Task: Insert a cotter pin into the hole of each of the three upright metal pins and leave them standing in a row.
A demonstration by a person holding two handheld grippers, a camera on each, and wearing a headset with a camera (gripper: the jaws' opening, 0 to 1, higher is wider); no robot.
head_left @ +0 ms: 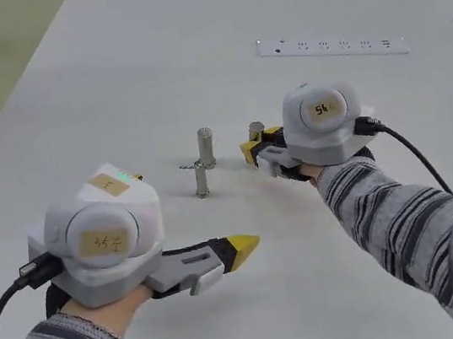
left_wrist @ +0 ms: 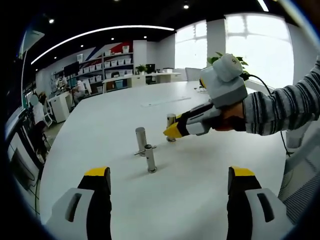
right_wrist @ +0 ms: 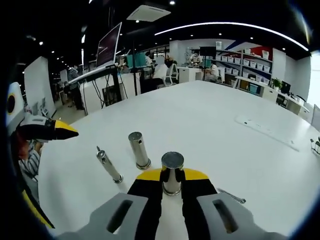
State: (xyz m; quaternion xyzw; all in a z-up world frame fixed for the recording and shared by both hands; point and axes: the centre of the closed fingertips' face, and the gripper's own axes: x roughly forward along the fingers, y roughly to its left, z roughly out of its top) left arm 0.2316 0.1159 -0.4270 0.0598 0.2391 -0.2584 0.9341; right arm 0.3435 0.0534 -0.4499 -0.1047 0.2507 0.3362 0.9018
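The right gripper [right_wrist: 172, 176] has its jaws clamped on one pin [right_wrist: 172, 169]. The bottom of that pin is hidden between them. Two more pins stand close by on the surface [head_left: 151, 61]: a fat pin [head_left: 206, 146] and a thin pin [head_left: 201, 182]. A cotter pin [head_left: 186, 168] seems to poke through the top of the thin pin, but it is tiny and hard to see. The left gripper [head_left: 242, 246] is well apart from the pins, with its jaws wide apart.
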